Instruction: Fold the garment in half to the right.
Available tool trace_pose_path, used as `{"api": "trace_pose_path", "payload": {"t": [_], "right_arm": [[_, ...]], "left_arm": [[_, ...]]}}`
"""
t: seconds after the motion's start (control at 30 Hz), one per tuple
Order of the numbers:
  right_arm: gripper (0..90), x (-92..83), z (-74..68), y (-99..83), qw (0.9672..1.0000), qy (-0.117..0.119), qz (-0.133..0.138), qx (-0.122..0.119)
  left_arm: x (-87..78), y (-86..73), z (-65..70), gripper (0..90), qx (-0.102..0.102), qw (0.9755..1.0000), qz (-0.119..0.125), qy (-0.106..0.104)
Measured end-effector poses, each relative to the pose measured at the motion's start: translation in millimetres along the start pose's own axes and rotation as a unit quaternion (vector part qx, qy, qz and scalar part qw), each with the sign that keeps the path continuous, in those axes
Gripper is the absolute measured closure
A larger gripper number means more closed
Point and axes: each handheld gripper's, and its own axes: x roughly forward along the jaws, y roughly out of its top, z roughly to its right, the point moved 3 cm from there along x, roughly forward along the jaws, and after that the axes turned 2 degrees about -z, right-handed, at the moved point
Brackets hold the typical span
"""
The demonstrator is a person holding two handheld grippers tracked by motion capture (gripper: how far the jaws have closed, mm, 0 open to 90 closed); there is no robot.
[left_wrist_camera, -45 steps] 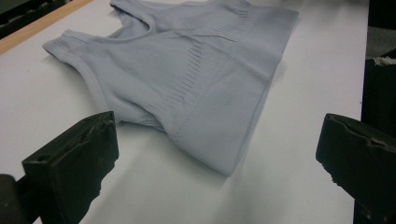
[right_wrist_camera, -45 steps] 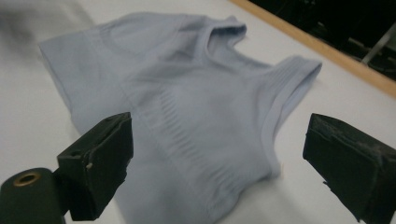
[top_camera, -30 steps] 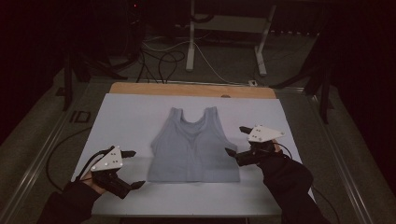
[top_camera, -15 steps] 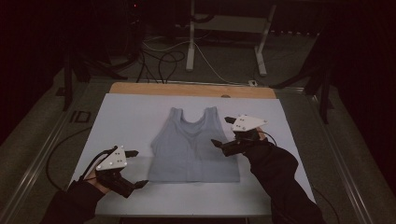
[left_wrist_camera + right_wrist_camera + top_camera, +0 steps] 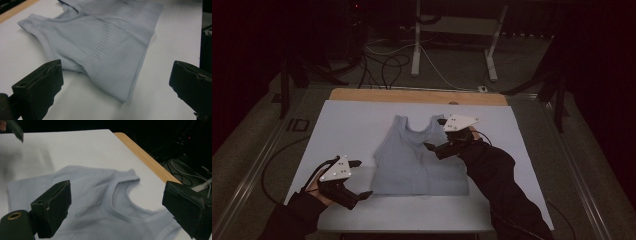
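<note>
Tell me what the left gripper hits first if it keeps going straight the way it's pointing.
Most likely the grey tank top. The left gripper stands open over bare white table, short of the garment's near hem corner, which lies between its jaws in the left gripper view. How high it hangs above the table is unclear.

The tank top [image 5: 416, 159] is soft, matt ribbed cloth lying on a smooth, matt white sheet [image 5: 347, 125].

Vest's [image 5: 414, 160] right armhole hidden under right claw [image 5: 438, 135] and sleeve; hem cropped in right gripper view; far-left background claw blurred.
</note>
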Motion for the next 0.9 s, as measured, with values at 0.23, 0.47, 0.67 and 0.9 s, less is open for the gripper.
{"api": "trace_pose_path", "payload": {"t": [0.23,0.47,0.67,0.9], "right_arm": [[8.6,21.7,2.0,6.1,0.9999,0.009,-0.003,0.003],[8.6,42.9,0.9,6.1,0.9997,0.02,-0.011,0.008],[8.7,57.5,-4.5,6.1,0.9993,0.033,-0.017,0.007],[8.7,66.8,-9.9,5.4,0.9988,0.043,-0.026,0.001]], "left_arm": [[12.4,-4.0,0.1,0.4,-0.011,0.9997,-0.022,-0.002],[28.7,-9.4,-0.3,0.5,-0.024,0.9981,-0.057,0.001],[42.6,-15.5,-0.6,0.5,-0.035,0.9961,-0.081,0.0],[55.2,-20.4,-1.8,11.7,-0.028,0.9936,-0.109,-0.012]]}}
